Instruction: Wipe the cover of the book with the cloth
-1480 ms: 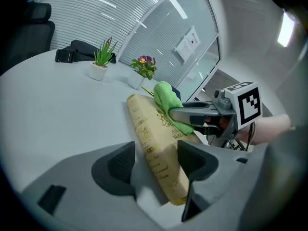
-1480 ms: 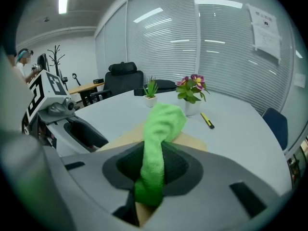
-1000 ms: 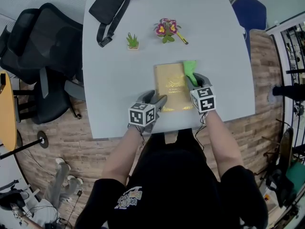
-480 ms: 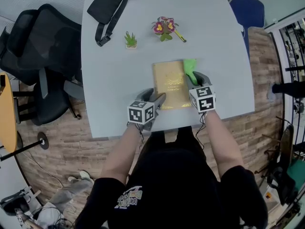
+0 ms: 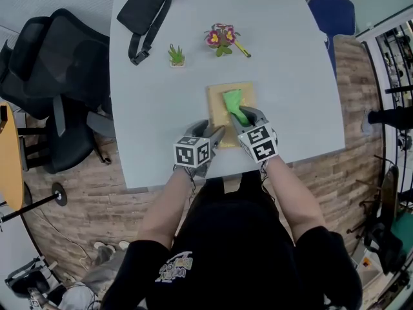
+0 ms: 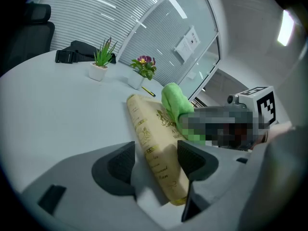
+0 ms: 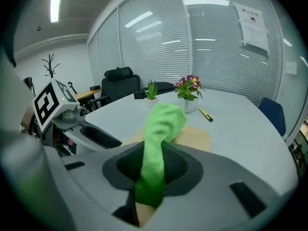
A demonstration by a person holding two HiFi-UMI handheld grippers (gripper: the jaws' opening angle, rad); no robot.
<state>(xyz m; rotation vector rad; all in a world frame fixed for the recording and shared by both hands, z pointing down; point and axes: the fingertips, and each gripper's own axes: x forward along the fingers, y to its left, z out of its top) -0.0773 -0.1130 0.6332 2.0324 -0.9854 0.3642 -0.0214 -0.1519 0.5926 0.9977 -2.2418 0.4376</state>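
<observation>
Beyond the book, on the grey counter, stand two small pots: one green plant and one flowering plant. One yellow pen lies just beside the flowering plant, and one black bag lies farther off, to the book's left. The single book lies flat near the counter's near edge. One green cloth covers the middle of its cover, clamped in the right hand-held gripper. The left hand-held gripper is clenched on the book's near left corner.
</observation>
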